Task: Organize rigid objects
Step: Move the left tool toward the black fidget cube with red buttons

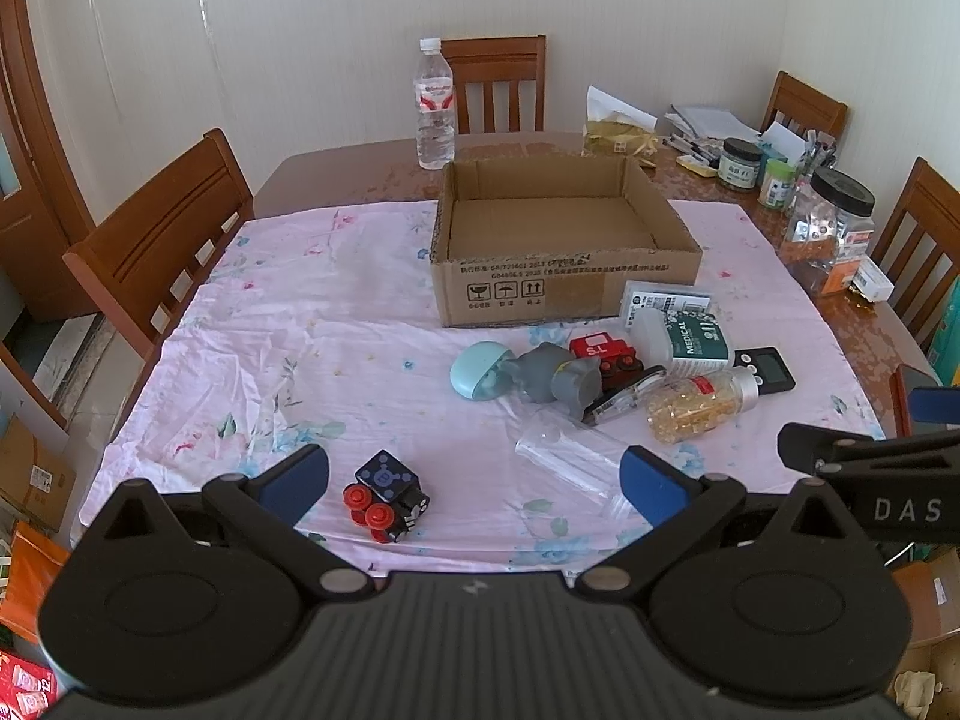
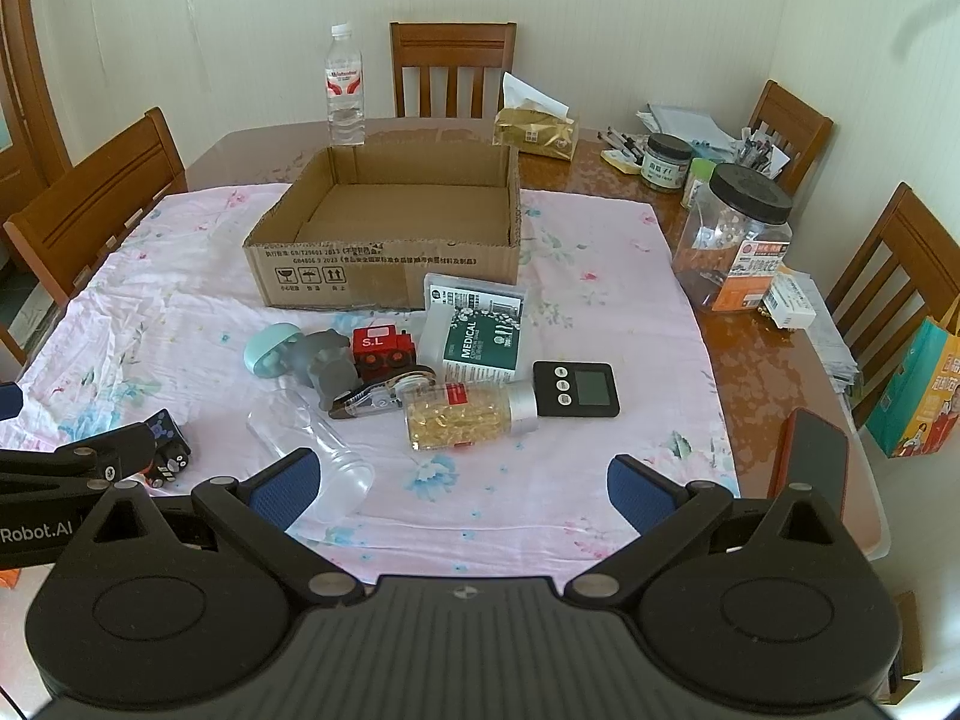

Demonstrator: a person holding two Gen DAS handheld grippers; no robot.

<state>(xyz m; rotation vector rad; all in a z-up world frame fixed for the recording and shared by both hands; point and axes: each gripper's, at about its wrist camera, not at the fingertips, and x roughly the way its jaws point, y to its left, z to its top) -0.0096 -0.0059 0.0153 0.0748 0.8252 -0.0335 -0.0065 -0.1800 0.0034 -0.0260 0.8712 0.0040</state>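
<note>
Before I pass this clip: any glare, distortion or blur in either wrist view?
Left wrist: strong fisheye bend, dark corners, glare on the bare table; clear cup hard to read. Right wrist: same bend, sheen on the table edge, objects sharp.

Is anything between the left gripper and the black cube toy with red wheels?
Nothing visible. The black cube toy sits alone on the pink cloth, just ahead of the open left gripper and nearer its left finger. The clear plastic cup lies off to the right.
</note>
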